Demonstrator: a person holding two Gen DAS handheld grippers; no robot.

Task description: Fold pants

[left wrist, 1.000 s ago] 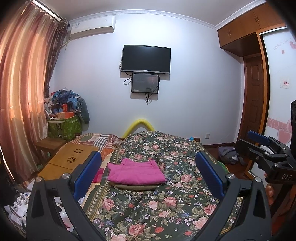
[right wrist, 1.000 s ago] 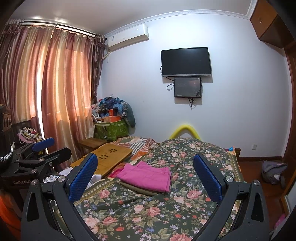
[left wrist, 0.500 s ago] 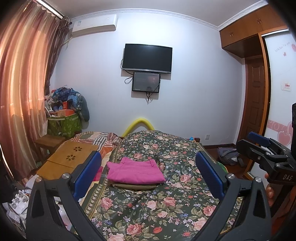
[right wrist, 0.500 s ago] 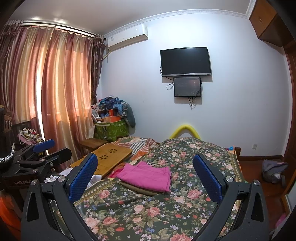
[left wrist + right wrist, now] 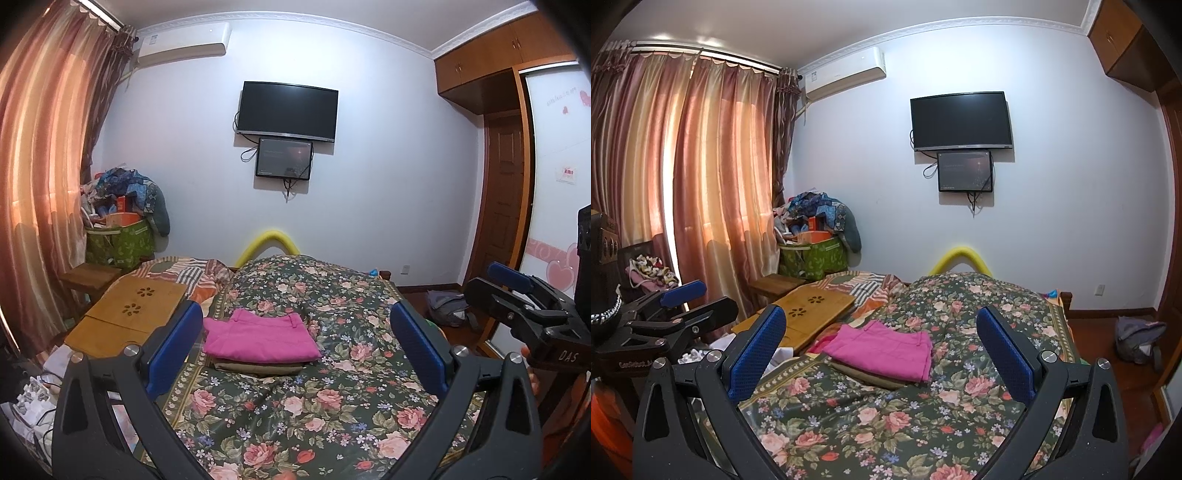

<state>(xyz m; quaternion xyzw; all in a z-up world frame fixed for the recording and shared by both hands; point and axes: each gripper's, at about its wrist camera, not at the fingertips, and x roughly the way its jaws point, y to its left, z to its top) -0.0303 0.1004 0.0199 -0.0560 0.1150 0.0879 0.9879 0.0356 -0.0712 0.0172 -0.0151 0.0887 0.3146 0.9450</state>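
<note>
Both tools unmoved, wide open, empty, pink pants [image 5: 260,334] folded on bed [image 5: 332,406]

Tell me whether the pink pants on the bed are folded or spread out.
Folded. The pink pants lie as a compact rectangle with stacked edges on another folded olive garment, on the floral bedspread.

A floral bedspread [image 5: 332,387] covers the bed; a television [image 5: 287,110] hangs on the white wall [image 5: 388,166], curtains [image 5: 701,177] glowing beside.
</note>
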